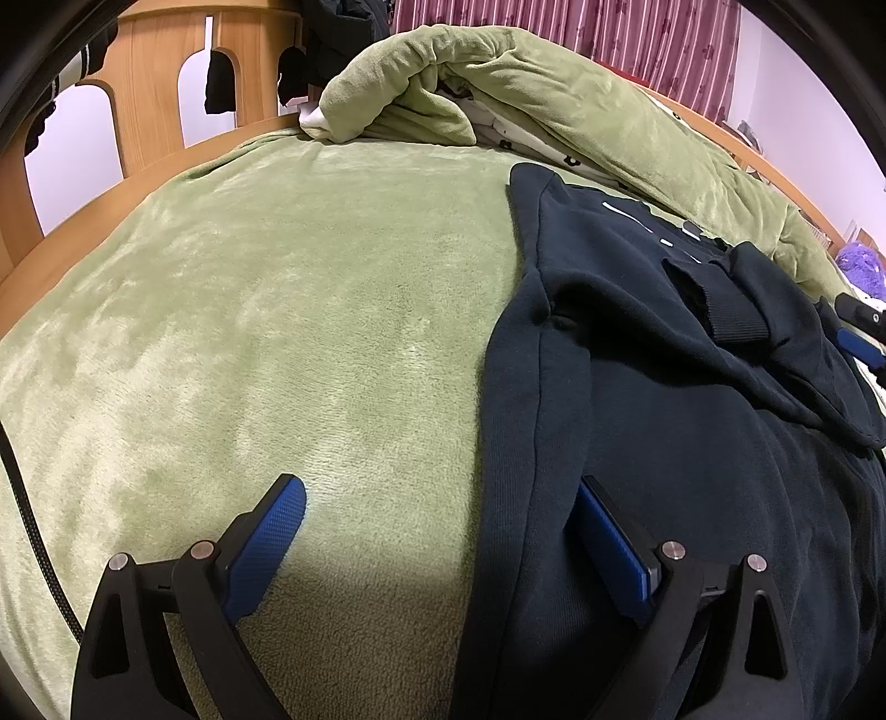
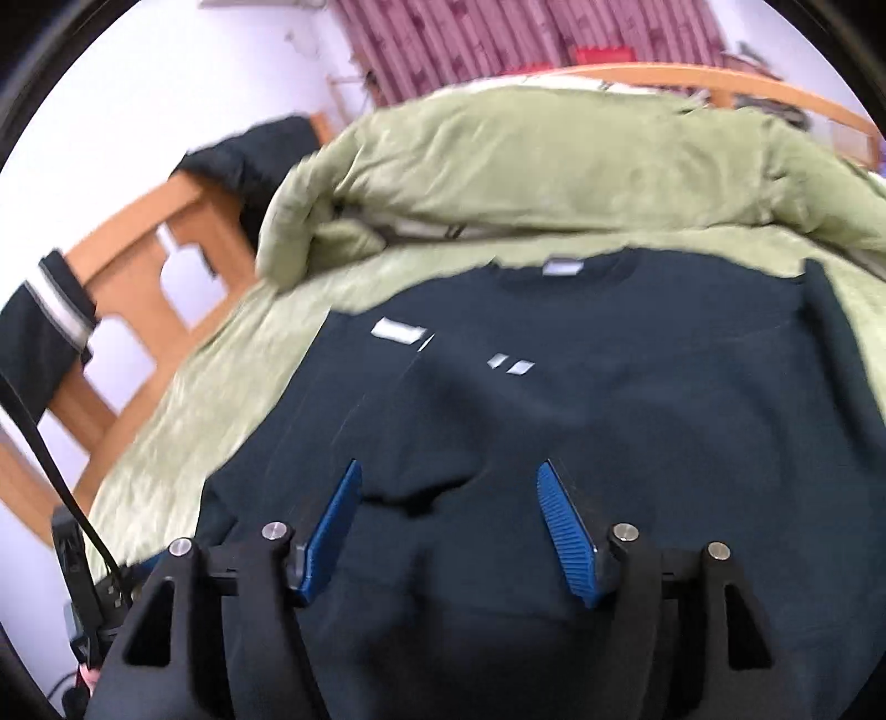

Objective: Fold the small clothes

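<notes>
Ribbed blue left tongs (image 1: 440,515) and right tongs (image 2: 449,498) spread wide over dark knit sweatshirt (image 2: 554,399) on fleece blanket (image 1: 249,310).

Blurred frame. Right gripper (image 2: 449,498) sits low in the view, jaws spread wide, blue pads (image 2: 565,534) apart with nothing between them. Below and ahead lies a dark navy sweatshirt (image 2: 609,387) spread on a green blanket (image 2: 183,421), collar far side with a pale neck label (image 2: 562,267), white chest marks (image 2: 398,332) left of centre. One sleeve looks folded across the body near the gripper tips; contact unclear. Bunched green duvet (image 2: 554,160) behind the sweatshirt. Wooden bed frame (image 2: 138,288) at left, dark garment (image 2: 50,327) draped over it. Striped maroon curtain (image 2: 498,44) at back.
</notes>
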A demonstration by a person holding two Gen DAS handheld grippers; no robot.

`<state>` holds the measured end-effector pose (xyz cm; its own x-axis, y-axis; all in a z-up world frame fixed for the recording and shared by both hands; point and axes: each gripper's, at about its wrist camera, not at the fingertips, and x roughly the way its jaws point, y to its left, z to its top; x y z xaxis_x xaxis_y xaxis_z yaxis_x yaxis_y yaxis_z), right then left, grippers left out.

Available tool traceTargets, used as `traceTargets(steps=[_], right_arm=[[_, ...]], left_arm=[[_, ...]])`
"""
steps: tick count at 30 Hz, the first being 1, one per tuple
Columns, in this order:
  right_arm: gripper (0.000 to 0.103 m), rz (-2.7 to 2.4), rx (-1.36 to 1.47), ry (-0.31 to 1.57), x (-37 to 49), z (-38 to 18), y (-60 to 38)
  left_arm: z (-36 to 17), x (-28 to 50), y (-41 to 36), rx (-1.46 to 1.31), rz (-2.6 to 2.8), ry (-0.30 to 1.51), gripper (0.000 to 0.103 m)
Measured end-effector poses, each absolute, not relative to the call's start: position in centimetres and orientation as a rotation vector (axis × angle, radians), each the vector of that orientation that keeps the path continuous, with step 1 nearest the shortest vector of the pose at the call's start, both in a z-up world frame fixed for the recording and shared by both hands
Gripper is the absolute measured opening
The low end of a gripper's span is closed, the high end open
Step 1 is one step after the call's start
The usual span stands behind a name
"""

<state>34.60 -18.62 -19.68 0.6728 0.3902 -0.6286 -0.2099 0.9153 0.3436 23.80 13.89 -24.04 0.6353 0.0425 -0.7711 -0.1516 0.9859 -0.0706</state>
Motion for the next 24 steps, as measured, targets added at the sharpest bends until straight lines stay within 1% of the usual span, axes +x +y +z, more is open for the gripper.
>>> traceTargets(steps=[4, 6, 10, 12, 16, 18, 21, 24], right_arm=[[0.065, 0.313, 0.178, 0.759, 35.6, -19.9, -17.4], [0.065, 0.283, 0.089, 0.759, 36.2, -20.7, -16.0], [0.065, 0.286, 0.016, 0.875, 37.3, -23.4, -14.2], [0.065, 0.287, 0.023, 0.879, 36.9, -23.3, -14.5], [0.065, 0.279, 0.092, 0.842, 34.5, -20.9, -17.5], [0.065, 0.252, 0.082, 0.827, 33.2, -19.2, -19.0], [0.066, 0.177, 0.057, 0.805, 30.5, -16.5, -21.6], [0.067, 0.12, 0.066, 0.769, 27.8, -14.3, -24.6]], left_arm=[[-24.1, 23.8, 14.1, -0.136, 0.109, 0.875, 0.096], [-24.0, 23.8, 14.2, -0.139, 0.107, 0.874, 0.096], [-23.9, 23.7, 14.3, -0.146, 0.103, 0.869, 0.096], [-23.7, 23.5, 14.4, -0.155, 0.103, 0.858, 0.096], [-23.2, 23.3, 14.8, -0.167, 0.107, 0.855, 0.095], [-22.4, 23.5, 14.5, -0.144, 0.129, 0.865, 0.094], [-20.1, 23.2, 13.8, -0.123, 0.128, 0.844, 0.094], [-16.2, 22.5, 11.8, -0.087, 0.122, 0.793, 0.094]])
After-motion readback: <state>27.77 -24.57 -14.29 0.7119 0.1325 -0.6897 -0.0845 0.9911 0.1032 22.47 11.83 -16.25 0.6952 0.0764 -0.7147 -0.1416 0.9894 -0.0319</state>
